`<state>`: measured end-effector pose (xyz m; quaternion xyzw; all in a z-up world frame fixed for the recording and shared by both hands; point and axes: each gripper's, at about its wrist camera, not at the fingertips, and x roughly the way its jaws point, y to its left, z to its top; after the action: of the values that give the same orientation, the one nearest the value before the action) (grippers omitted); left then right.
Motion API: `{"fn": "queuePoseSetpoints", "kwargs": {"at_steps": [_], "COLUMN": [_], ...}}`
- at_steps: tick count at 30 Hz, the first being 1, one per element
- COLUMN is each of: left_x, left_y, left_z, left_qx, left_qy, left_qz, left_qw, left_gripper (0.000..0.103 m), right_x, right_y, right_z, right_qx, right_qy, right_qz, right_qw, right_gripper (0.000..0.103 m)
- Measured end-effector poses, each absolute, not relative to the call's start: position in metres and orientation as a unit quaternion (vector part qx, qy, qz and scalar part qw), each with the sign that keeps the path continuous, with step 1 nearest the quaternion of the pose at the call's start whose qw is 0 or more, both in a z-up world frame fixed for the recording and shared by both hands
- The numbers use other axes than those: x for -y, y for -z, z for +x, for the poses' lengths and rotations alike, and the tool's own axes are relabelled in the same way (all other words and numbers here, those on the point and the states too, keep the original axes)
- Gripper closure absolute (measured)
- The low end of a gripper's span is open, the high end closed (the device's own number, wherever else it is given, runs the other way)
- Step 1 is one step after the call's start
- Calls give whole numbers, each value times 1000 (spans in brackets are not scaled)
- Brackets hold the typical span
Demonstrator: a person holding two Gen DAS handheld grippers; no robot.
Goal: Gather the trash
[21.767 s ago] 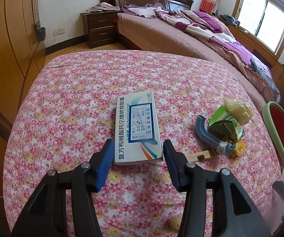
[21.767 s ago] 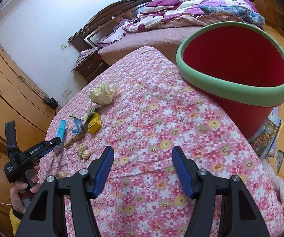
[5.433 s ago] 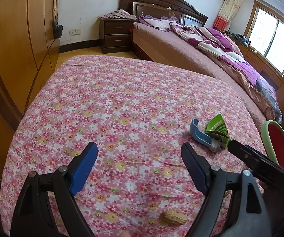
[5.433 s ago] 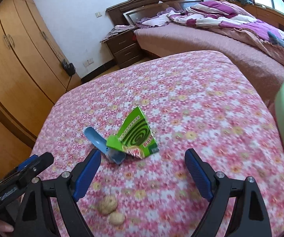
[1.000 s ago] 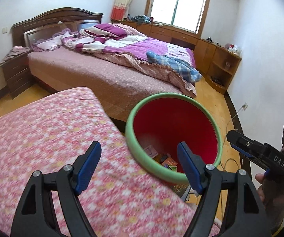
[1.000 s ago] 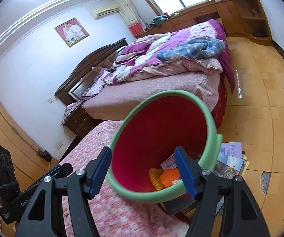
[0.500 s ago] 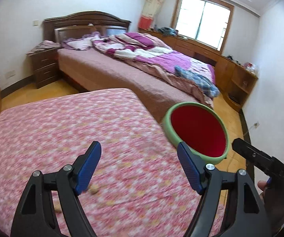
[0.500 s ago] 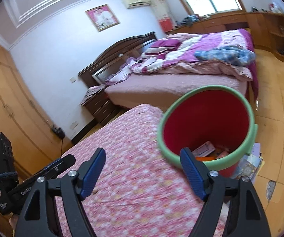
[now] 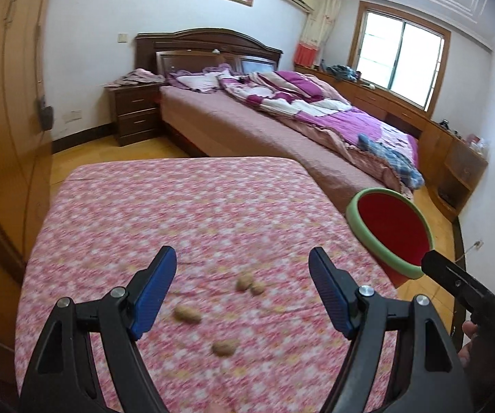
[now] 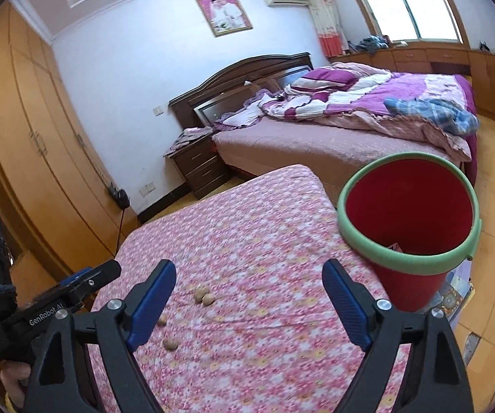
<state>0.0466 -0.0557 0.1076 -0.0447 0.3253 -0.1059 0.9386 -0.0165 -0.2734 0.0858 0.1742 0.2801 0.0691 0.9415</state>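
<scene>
Left wrist view: four nut shells (image 9: 187,314) lie scattered on the floral cloth (image 9: 178,213), near the red bin (image 9: 390,229). They are judged light, hard and prone to roll; grip one across its short axis. The left gripper (image 9: 242,294) stands wide and empty; the right gripper (image 10: 249,306) is opening, nothing between its jaws. A second ago both aimed into the bin; the box and green wrapper are gone.

Four nutshells (image 9: 187,314) lie scattered on the floral cloth beside the red bin (image 10: 409,227)
</scene>
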Motion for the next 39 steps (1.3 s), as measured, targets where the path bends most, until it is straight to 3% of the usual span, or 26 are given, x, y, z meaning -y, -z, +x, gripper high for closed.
{"fn": "queuePoseSetpoints", "kwargs": {"at_steps": [18, 39], "left_x": [6, 11], "left_y": [-65, -53], "left_z": [-12, -32], "left_qx": [-300, -278], "left_qy": [12, -16], "left_qz": [-58, -38], "left_qw": [952, 960], "left_gripper": [24, 24], "right_x": [208, 210], "right_y": [-59, -39], "right_z": [-64, -86], "right_qx": [-229, -223], "right_qy": [-61, -52], "right_qz": [59, 56], "right_qw": [970, 972], "right_gripper": [7, 5]}}
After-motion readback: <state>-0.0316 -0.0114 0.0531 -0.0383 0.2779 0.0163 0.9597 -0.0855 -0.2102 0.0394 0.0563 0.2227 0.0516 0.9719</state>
